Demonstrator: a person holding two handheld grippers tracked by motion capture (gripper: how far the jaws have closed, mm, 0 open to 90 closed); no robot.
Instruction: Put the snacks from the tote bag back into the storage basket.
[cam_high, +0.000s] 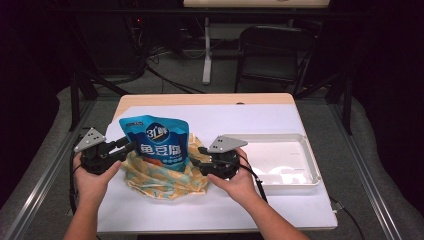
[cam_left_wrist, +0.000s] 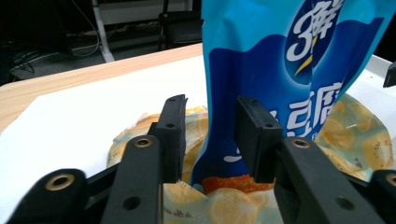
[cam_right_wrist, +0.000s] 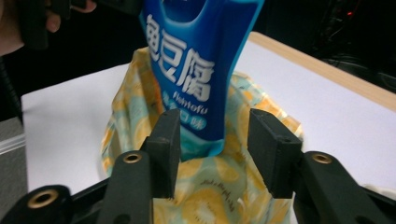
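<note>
A blue snack pouch (cam_high: 157, 142) with white lettering stands upright on top of a flat yellow lemon-print bag (cam_high: 160, 180) on the white table cover. My left gripper (cam_high: 127, 146) reaches in from the left, and its jaws straddle the blue pouch's (cam_left_wrist: 280, 60) lower left edge. Its inner jaw lies against the pouch and a gap shows at the other jaw, so my left gripper (cam_left_wrist: 210, 126) is open. My right gripper (cam_high: 200, 152) comes from the right. The blue pouch's (cam_right_wrist: 196, 56) bottom corner hangs between its jaws, with a gap on one side, so my right gripper (cam_right_wrist: 212, 135) is open too.
A shallow white tray (cam_high: 312, 160) lies to the right of my right hand. The white cover (cam_high: 250, 120) leaves the table's wooden far edge bare. Beyond the table stand a black chair (cam_high: 272, 50) and a stand with cables.
</note>
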